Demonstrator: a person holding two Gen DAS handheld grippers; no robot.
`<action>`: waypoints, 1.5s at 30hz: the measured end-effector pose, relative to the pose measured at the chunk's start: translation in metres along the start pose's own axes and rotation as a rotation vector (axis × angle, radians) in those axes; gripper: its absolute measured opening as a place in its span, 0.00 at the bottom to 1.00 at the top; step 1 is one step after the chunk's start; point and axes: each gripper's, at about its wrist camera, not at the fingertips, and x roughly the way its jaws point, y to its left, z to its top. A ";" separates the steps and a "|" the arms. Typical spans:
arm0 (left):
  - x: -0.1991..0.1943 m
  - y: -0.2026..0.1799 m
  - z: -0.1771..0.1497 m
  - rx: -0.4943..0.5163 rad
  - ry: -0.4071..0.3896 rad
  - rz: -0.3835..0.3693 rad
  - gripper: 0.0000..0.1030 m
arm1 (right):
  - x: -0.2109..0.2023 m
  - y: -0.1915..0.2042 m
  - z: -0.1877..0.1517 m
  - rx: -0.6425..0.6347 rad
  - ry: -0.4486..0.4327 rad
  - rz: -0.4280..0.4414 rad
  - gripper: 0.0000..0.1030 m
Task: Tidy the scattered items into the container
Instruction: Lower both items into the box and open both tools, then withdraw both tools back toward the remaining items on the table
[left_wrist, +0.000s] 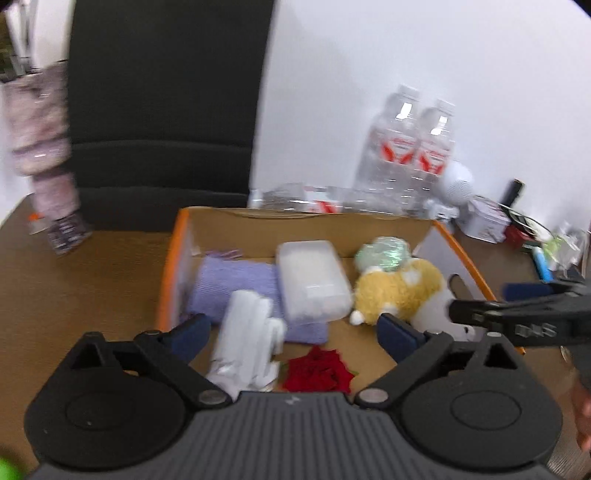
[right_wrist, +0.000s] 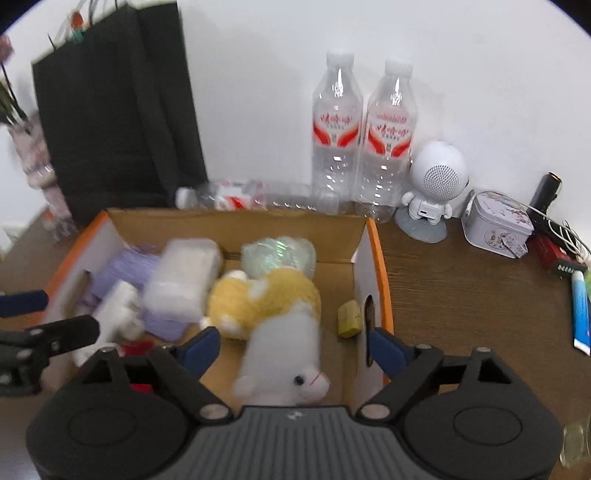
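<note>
Cardboard box (right_wrist: 373, 266) already holds the plush dog (right_wrist: 269, 310), and both released claws, left claw (left_wrist: 291, 332) and right claw (right_wrist: 291, 345), hovering inside it risk snagging and dragging it out.

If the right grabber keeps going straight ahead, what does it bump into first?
Most likely the plush toy lying in the cardboard box. The right gripper is open, and the toy's white head sits right between its fingers, its yellow body just beyond. Depth is hard to judge, so it may pass slightly above.

Two wrist views, close above one cardboard box (left_wrist: 303, 225)

Both facing the back wall, angled down; shared: box (right_wrist: 236, 218) contents, water bottles (right_wrist: 364, 133).
</note>
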 end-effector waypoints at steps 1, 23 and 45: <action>-0.009 0.000 -0.003 0.001 -0.008 0.032 0.97 | -0.010 0.004 -0.004 0.007 -0.010 0.012 0.87; -0.112 -0.006 -0.221 0.072 -0.145 0.129 1.00 | -0.094 0.070 -0.250 -0.031 -0.219 -0.065 0.89; -0.095 0.000 -0.243 0.052 -0.084 0.154 1.00 | -0.072 0.072 -0.263 0.004 -0.157 -0.052 1.00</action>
